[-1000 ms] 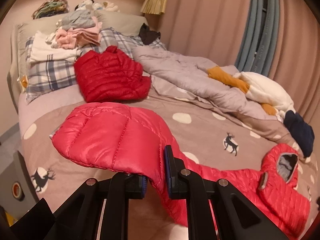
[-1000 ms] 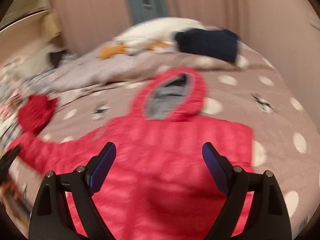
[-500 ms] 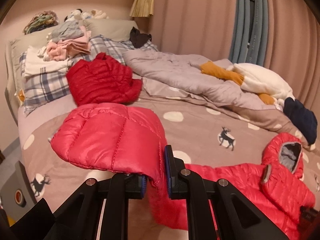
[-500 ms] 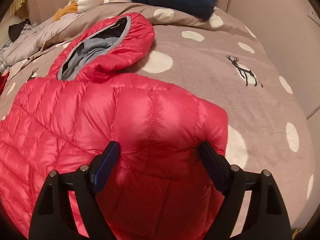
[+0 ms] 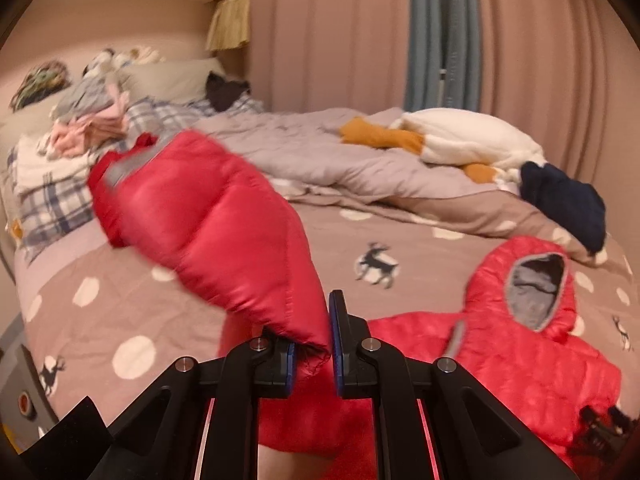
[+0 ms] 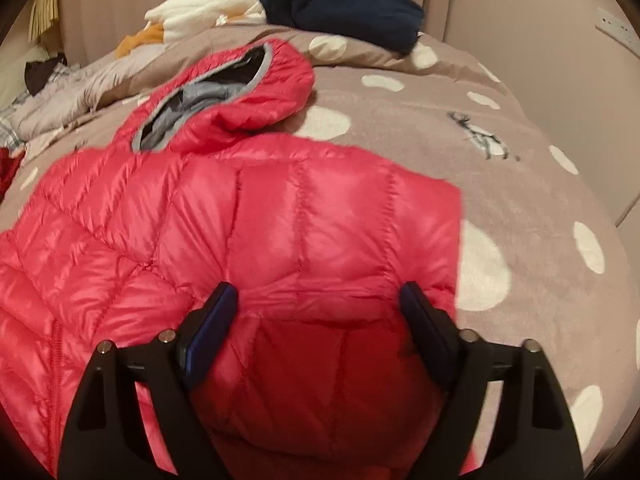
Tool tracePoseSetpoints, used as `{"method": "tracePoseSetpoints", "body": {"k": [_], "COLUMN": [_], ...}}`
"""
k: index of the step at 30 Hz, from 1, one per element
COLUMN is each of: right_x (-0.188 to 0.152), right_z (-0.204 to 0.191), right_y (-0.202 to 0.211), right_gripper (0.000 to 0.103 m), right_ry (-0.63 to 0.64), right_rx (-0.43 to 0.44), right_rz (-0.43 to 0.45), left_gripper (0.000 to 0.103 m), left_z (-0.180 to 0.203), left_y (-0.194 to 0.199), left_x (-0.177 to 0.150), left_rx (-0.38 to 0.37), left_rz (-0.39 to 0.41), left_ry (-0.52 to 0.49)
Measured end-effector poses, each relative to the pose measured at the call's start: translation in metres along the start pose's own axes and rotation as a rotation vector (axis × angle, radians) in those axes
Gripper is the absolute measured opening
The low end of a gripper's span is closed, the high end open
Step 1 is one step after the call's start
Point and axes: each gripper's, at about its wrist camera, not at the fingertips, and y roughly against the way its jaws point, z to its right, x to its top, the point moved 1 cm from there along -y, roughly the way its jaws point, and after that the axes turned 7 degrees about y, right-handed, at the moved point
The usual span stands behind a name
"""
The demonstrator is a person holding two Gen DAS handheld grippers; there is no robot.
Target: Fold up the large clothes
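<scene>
Our left tongs (image 5: 312,354) pinch the puffy, slippery jacket's (image 6: 248,232) sleeve (image 5: 224,240); right tongs (image 6: 316,320) are closing astride its shoulder edge.

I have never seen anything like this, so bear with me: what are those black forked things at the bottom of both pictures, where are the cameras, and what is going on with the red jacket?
No robot here: a person holds a two-fingered clamp in each hand, and a wide-angle camera on each clamp looks out along its fingers. That is why black prongs fill the bottom of both pictures.

One picture looks from the left gripper, the other from the right gripper.

On the bed, with its dotted deer cover, lies a red hooded jacket. The left gripper is shut on the jacket's sleeve and holds it up. The right gripper's jaws are closing, with the jacket's padded body between them; its pads do not yet pinch the fabric.

Farther back lie a grey duvet, a dark blue garment and a pile of clothes.
</scene>
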Motion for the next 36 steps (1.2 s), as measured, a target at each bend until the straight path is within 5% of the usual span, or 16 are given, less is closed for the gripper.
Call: {"method": "tracePoseSetpoints", "body": {"k": [5, 13, 14, 18, 21, 28, 36], "right_x": [-0.005, -0.025, -0.027, -0.031, -0.034, -0.024, 0.033], "right_z": [0.038, 0.092, 0.095, 0.103, 0.105, 0.081, -0.004], "right_y": [0.053, 0.116, 0.119, 0.126, 0.127, 0.117, 0.061], "right_gripper": [0.08, 0.08, 0.08, 0.081, 0.082, 0.084, 0.091], "right_ry": [-0.085, -0.209, -0.214, -0.241, -0.263, -0.257, -0.138], "right_rx": [-0.002, -0.038, -0.043, -0.044, -0.034, 0.053, 0.293], "right_rz": [0.078, 0.146, 0.148, 0.149, 0.152, 0.143, 0.08], "left_gripper": [0.01, 0.013, 0.017, 0.073, 0.073, 0.083, 0.085], "left_z": [0.043, 0.125, 0.132, 0.136, 0.127, 0.112, 0.045], "left_y": [0.015, 0.028, 0.026, 0.021, 0.033, 0.043, 0.004], "left_x": [-0.003, -0.049, -0.057, -0.074, -0.077, -0.066, -0.042], "left_rx": [-0.075, -0.25, -0.256, -0.279, -0.296, -0.143, -0.06], "left_rz": [0.015, -0.116, -0.155, -0.265, -0.244, -0.105, -0.15], "left_ry": [-0.026, -0.098, -0.105, -0.081, -0.052, -0.052, 0.061]}}
